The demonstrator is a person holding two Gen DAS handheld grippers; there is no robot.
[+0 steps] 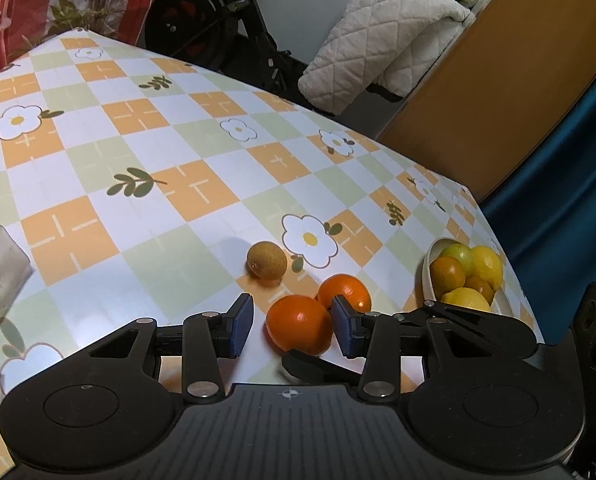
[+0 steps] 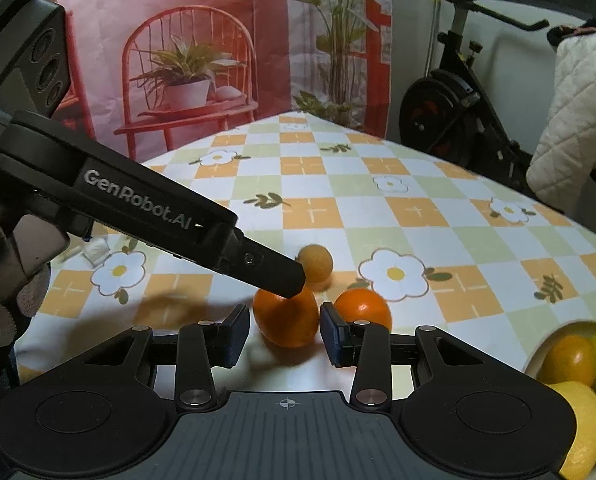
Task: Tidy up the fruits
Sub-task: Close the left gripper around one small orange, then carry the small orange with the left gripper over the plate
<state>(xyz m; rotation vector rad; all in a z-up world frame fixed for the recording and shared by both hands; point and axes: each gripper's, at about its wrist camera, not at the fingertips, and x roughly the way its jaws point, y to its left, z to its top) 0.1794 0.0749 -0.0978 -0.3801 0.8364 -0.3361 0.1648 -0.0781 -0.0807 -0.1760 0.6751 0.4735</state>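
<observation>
1. Step judged: approach to pick, with both grippers aimed at the two loose oranges beside the white bowl (image 1: 428, 276); nothing is lifted yet.
2. Left gripper (image 1: 293, 330): jaws are set narrowly apart and empty; the near orange (image 1: 298, 322) is seen lined up in the gap, but no pad contact is seen.
3. Right gripper (image 2: 283, 334): jaws are likewise narrowly parted and empty; the same near orange (image 2: 285, 322) is framed between the pads, untouched as far as can be told. The left gripper's finger is seen crossing just above that orange.
4. Loose fruit is counted on the floral checked tablecloth (image 1: 137, 160): two oranges, touching each other, near the bowl; the far orange (image 1: 346, 290) lies closer to the bowl; one small brown fruit (image 1: 266, 261), kiwi-like, lies just beyond the oranges, farther from the bowl.
5. Bowl contents counted, partly hidden: two lemons, one green citrus, at least two oranges.
6. Next move judged: one gripper is to yield, since both target one orange; the jaws need widening before closing, and the fruit is then carried to the bowl.
7. Risk judged: round fruit may roll if nudged.
</observation>
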